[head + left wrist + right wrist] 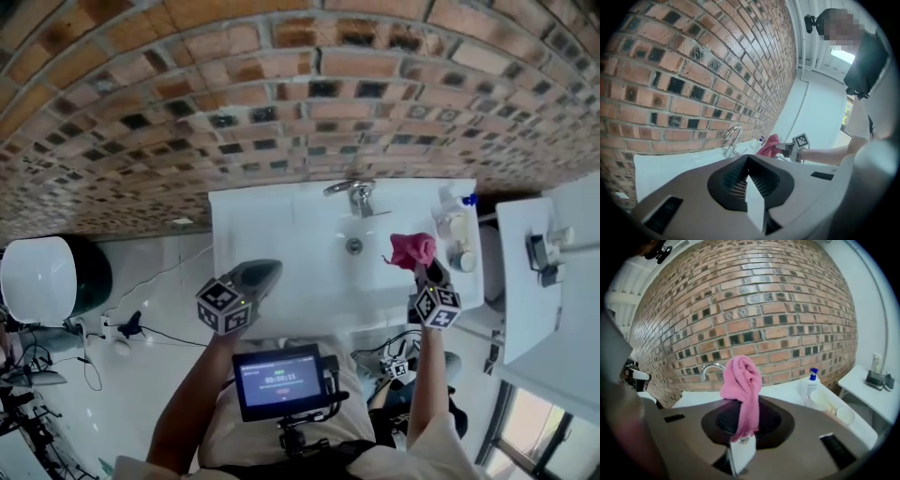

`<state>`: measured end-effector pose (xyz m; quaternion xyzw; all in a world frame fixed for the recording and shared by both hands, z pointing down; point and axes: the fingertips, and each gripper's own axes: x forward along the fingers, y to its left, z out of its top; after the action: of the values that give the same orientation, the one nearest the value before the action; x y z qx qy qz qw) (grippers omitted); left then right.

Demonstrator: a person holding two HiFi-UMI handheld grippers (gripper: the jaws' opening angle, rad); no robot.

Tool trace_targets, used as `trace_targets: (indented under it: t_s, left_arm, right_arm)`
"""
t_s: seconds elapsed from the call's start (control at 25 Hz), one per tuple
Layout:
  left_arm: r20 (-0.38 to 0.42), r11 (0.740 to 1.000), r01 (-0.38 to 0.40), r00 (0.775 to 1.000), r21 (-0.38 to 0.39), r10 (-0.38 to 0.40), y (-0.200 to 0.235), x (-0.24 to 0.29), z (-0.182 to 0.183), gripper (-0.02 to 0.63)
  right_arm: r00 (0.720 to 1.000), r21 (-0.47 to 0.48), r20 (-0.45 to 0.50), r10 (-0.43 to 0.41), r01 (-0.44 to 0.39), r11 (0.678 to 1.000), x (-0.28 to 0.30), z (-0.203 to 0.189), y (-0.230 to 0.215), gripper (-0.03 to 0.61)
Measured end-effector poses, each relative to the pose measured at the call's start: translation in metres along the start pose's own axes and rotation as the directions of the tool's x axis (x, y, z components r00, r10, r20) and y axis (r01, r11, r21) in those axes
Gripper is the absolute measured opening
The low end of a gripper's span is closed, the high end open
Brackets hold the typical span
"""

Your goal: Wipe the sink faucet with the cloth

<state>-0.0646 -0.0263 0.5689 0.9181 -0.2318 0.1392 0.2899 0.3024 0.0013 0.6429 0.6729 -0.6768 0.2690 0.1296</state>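
Right gripper view, near to far: the right tool point(740, 448) is clamping the lower end of the pink cloth point(742, 380) between its jaws, the rest bunching upright above them. Beyond, ahead and to the left, the faucet point(708, 369) is rising from the back edge of the white sink point(783, 390) against the brick wall point(787, 310). The left tool point(261, 272), jaws together and empty, is hanging over the sink's left part, somewhat farther off; the wipe is probably calling for a forward-left reach by the right tool.

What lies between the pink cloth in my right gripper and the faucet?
Only bare white sink basin, in the head view; the pink cloth is apart from the faucet.
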Motion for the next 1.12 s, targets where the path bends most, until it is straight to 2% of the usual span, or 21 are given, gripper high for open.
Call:
trace_targets:
  t_s: [0.16,0.32,0.6,0.76,0.96,1.12]
  left_arm:
    - [-0.003,1.0,-0.018,1.0,0.002,0.018,0.004,0.004,-0.002,-0.006]
    - [-0.016,0.999,-0.036,0.999,-0.003,0.036,0.007,0.011,-0.008,-0.006]
    - [-0.041,0.997,-0.042,0.998,-0.06,0.039,0.005,0.017,-0.031,-0.006]
    - [-0.046,0.997,-0.039,0.998,-0.068,0.036,0.004,0.02,-0.036,-0.006]
    - [-0.056,0.998,-0.036,0.998,-0.06,0.032,0.004,0.017,-0.036,-0.006]
    - [-0.069,0.998,-0.045,0.997,-0.046,0.042,0.007,0.006,-0.033,-0.006]
  right_arm:
    - [0.997,0.067,-0.07,-0.044,0.048,0.997,-0.015,-0.05,-0.001,0.067]
    - [0.996,0.141,-0.09,0.007,0.006,0.99,-0.019,-0.076,0.015,0.067]
    - [0.993,0.161,-0.104,0.059,-0.042,0.986,-0.011,-0.081,0.029,0.067]
    - [0.99,0.195,-0.11,0.088,-0.066,0.979,-0.001,-0.077,0.03,0.067]
    - [0.985,0.366,-0.146,0.095,-0.036,0.93,0.041,-0.086,0.022,0.069]
    - [0.979,0.542,-0.16,0.13,-0.023,0.84,0.102,-0.11,0.012,0.069]
